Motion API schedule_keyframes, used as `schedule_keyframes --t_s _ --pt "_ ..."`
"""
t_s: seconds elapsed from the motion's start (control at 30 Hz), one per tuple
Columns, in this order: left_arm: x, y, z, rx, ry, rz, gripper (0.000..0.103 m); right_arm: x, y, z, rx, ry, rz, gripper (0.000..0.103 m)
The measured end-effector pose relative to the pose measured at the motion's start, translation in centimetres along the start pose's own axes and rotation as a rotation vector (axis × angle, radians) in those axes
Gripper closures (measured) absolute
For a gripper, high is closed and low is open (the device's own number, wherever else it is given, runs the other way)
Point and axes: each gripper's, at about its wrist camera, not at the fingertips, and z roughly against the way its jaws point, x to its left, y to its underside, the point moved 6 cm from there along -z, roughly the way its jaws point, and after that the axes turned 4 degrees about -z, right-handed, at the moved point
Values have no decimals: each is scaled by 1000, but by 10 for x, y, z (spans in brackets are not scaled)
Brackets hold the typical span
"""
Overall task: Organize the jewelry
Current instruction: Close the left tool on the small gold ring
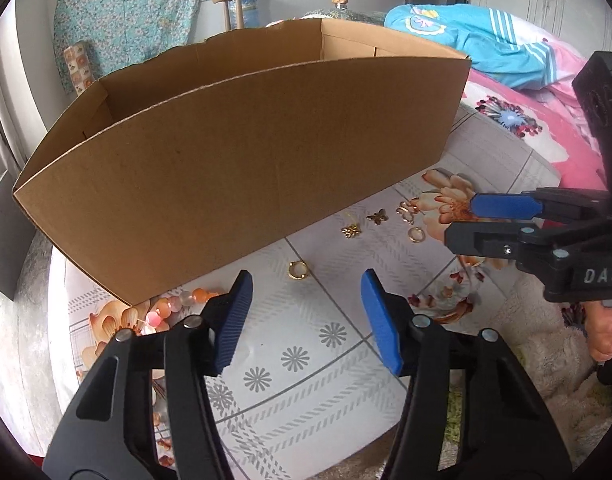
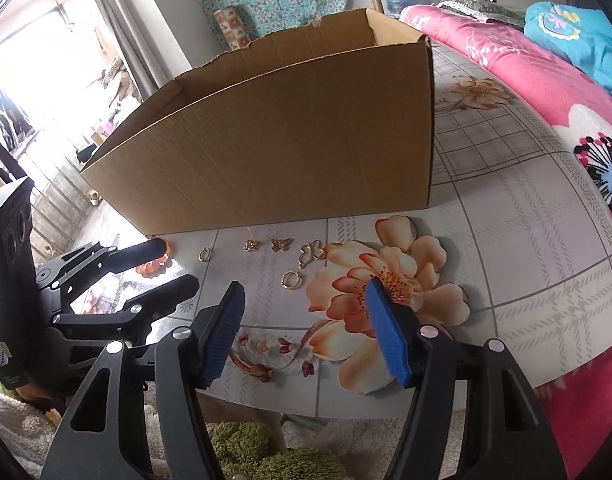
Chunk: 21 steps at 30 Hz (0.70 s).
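Hovering over the floral desk (image 1: 306, 380), left claw (image 1: 306, 312) is spread partway, nothing between its blue pads, touching nothing. Right claw (image 2: 304, 328) likewise spread partway and empty, above the big orange flower print. Just beyond the left claw a gold ring (image 1: 297, 270) lies on the desk. Another gold ring (image 2: 291, 280) lies just past the right claw. Farther: flower charm (image 2: 251, 245), butterfly charm (image 2: 281, 244), a looped gold piece (image 2: 311, 254), all loose in a row near the front wall of the cardboard box (image 2: 274, 140). Orange bead strand (image 1: 166, 308) lies at the box's near left corner. Box stands upright, open top; inside not visible. Pink floral blanket (image 2: 546, 92) far right.
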Motion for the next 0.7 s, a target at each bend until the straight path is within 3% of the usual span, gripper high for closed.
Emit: schedule_keyframes --t_s 0.07,0.27,0.7 --pt "3 0 -8 19 -22 -26 64 3 0 -2 3 0 16 46" --pt "8 -4 -19 49 19 -44 82 4 -1 -9 20 -7 13 51" --pt "12 -5 -21 58 76 -97 86 4 -3 -12 27 -3 2 52"
